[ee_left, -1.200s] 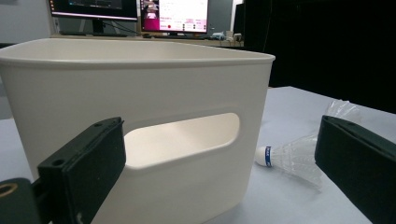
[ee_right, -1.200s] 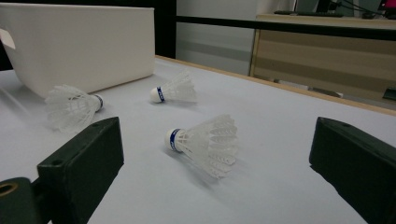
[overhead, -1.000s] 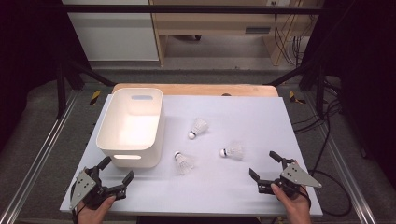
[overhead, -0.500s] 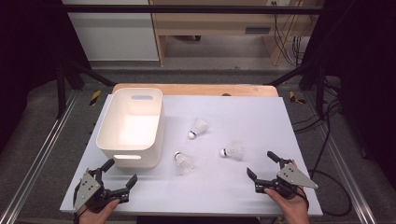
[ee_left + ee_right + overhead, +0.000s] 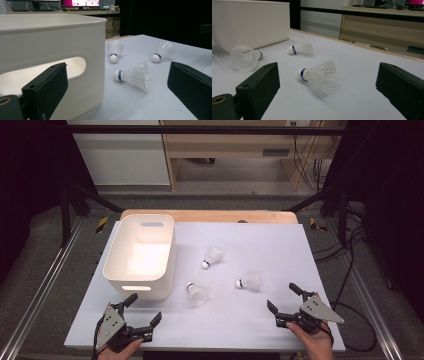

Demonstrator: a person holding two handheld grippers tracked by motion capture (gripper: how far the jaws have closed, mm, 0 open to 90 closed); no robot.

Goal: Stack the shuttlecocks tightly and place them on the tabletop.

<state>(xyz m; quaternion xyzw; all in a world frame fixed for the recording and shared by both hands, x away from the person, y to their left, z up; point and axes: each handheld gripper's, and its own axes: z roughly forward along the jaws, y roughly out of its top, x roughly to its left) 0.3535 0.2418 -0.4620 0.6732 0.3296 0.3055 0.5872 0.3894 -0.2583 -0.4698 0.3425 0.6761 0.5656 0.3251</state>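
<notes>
Shuttlecocks (image 5: 214, 256) and a white bin (image 5: 141, 254) lie on the pale table (image 5: 280, 240); both tongs (image 5: 141, 317) (image 5: 283, 299) gape, empty.

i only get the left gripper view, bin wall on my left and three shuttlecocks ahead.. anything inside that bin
Observer: From the high view the white bin looks empty; all three shuttlecocks lie on the table outside it.
Operator: where's the other claw
Observer: The right claw is open near the table's front right corner, facing the nearest shuttlecock, which lies on its side in line with the gap between its jaws.
Operator: and my claw, how far from the bin
Observer: The left claw is open, just in front of the bin's near wall, not touching it; the shuttlecock beside the bin is the closest one to you.
</notes>
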